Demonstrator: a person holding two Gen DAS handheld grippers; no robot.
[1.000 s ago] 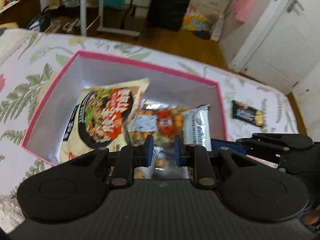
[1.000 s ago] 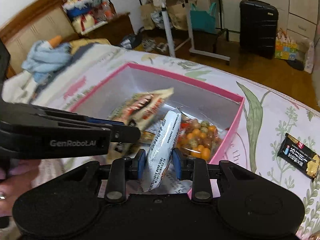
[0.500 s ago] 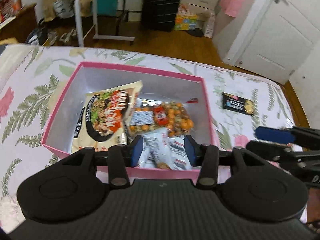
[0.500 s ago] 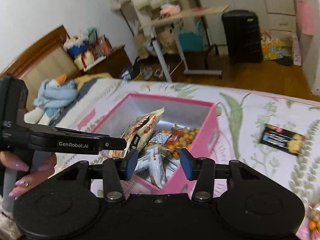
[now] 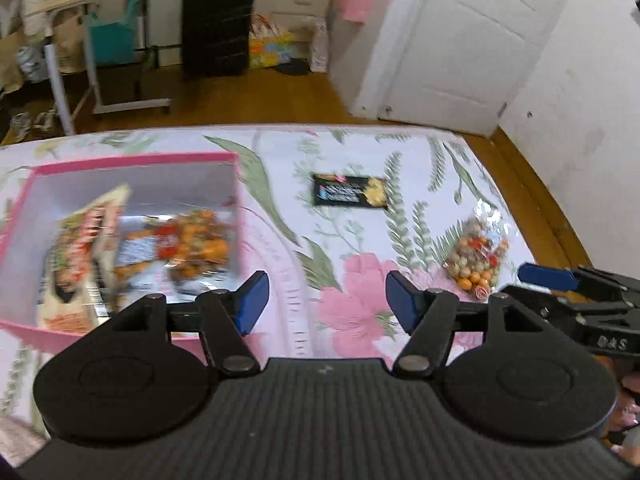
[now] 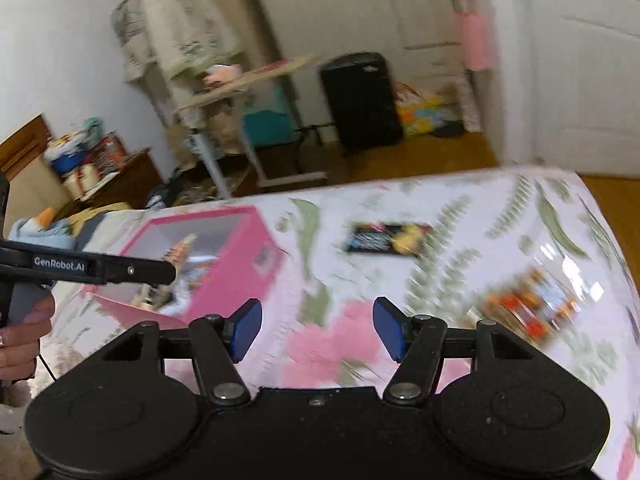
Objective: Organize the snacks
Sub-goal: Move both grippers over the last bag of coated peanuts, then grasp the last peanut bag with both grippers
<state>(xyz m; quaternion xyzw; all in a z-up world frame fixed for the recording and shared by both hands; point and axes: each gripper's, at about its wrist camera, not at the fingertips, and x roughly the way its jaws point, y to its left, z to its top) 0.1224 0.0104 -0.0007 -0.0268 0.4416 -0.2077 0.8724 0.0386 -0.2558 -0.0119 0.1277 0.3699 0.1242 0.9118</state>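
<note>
The snacks are split between a pink box [image 5: 132,159] and the flowered bedspread [image 5: 360,152] on which it stands. Inside the box, blurred in both views, lie a large printed packet [image 5: 86,248], a clear bag of orange and brown balls [image 5: 196,240] and some smaller wrappers. Still out on the spread are a black packet [image 5: 350,191], lying flat well to the right of the box, and a clear bag of mixed round snacks [image 5: 478,256] nearer the bed's right edge; in the right wrist view that bag [image 6: 532,304] is heavily smeared.

The left gripper [image 5: 327,300] hangs above the spread just right of the box's near corner. Its jaws are opening, the blue pads [image 5: 250,300] stand well apart, and nothing is between them; they touch nothing.

The right gripper [image 6: 317,329] is likewise over bare spread, between the box [image 6: 224,280] and the smeared bag. Its jaws are opening too, its pads [image 6: 245,330] are apart and empty. In its view the left gripper's finger [image 6: 132,271] reaches in from the left, held by a hand [image 6: 24,332].
</note>
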